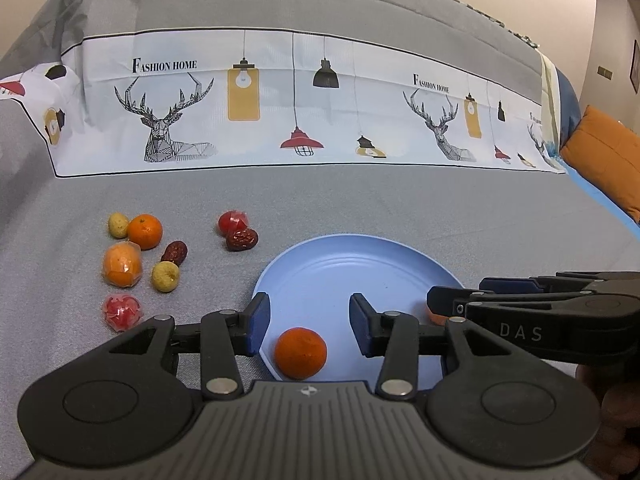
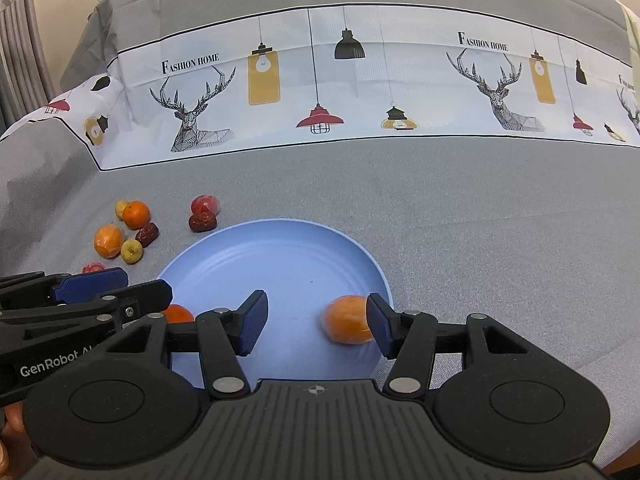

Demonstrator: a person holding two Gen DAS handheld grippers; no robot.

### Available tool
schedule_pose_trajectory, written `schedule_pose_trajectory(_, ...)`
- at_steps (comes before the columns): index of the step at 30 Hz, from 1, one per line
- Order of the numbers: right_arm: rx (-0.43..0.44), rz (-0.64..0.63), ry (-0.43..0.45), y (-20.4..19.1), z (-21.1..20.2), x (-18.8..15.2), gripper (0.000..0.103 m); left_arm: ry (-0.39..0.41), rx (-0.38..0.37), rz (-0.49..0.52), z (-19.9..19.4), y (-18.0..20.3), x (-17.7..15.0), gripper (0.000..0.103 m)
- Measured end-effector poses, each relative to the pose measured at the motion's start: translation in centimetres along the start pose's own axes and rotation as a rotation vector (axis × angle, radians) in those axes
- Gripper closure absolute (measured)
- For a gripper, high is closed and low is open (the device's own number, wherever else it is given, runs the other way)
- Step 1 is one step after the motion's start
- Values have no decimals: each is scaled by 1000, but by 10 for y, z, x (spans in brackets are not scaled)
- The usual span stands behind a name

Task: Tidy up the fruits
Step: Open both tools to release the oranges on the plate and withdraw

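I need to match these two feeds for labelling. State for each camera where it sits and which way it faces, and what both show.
Left wrist: on the left gripper, looking forward and down along its open fingers at the blue plate; the right gripper enters from the right.
Right wrist: on the right gripper, looking forward and down over the same plate; the left gripper enters from the left, with a bit of hand at the corner.
Shared: the plate, two oranges on it, loose fruit on the grey cloth.
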State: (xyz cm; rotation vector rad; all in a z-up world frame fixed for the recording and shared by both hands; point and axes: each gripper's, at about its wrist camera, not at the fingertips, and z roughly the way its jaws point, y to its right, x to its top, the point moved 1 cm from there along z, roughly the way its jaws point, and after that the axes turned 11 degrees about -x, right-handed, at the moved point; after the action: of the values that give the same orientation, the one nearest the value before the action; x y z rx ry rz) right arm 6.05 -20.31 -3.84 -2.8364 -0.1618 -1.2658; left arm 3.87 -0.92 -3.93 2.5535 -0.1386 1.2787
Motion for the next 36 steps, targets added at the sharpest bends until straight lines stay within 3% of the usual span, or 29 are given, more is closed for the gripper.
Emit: schedule_pose_trajectory(36, -6, 1, 1, 0, 1, 0, 46, -6, 14, -6, 1, -2, 1, 55)
